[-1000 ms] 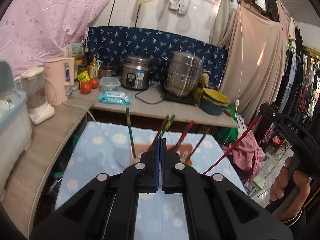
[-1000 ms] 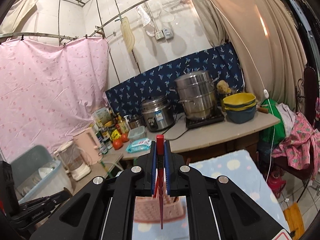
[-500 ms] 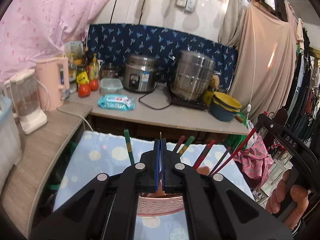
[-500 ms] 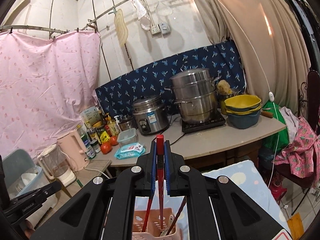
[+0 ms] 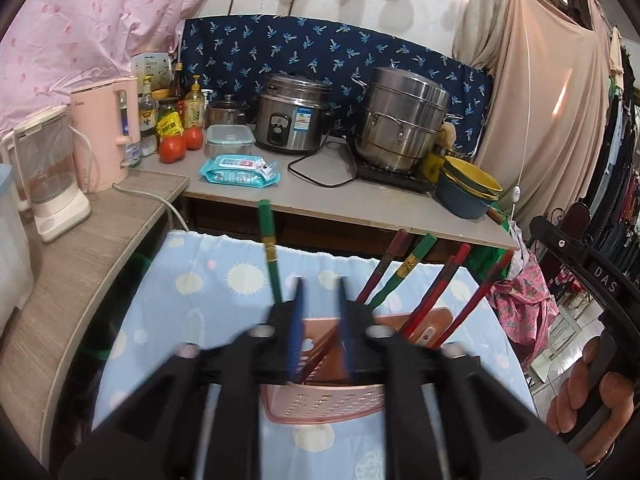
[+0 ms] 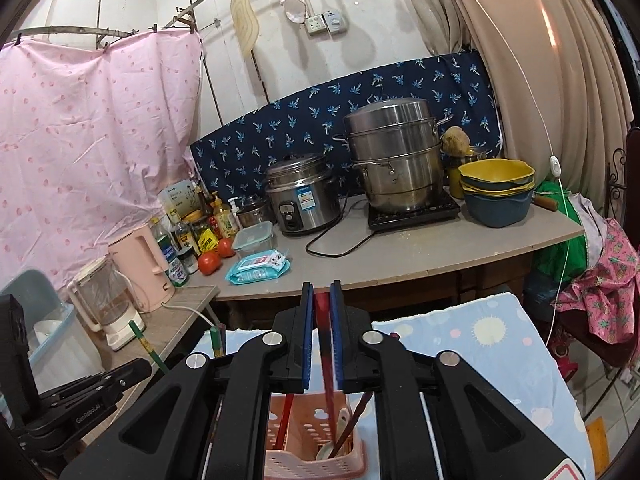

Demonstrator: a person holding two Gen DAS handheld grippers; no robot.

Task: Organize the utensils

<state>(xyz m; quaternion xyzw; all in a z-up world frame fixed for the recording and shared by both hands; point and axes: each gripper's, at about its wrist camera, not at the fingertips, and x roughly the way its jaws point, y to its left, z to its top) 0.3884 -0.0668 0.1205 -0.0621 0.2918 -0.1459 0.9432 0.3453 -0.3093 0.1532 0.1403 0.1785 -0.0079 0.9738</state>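
Note:
A pink perforated basket (image 5: 324, 404) stands on the blue dotted cloth (image 5: 200, 280) and holds several red and green chopsticks (image 5: 416, 260). My left gripper (image 5: 319, 284) hovers just above its near side, open and empty, blurred by motion. In the right wrist view the same basket (image 6: 312, 452) sits below my right gripper (image 6: 321, 300). A red chopstick (image 6: 326, 364) hangs between the right fingers with gaps on both sides, its tip down in the basket. A white spoon (image 6: 332, 444) lies in the basket.
A counter (image 5: 360, 208) behind the cloth holds a rice cooker (image 5: 294, 118), a steel steamer pot (image 5: 400, 120), stacked bowls (image 5: 468, 192), a wipes pack (image 5: 240, 170) and tomatoes. A blender (image 5: 52, 184) and pink kettle (image 5: 106, 136) stand on the left shelf.
Both grippers have opened from shut. The right one has let go of the red chopstick over the basket. The left gripper has moved closer to the basket.

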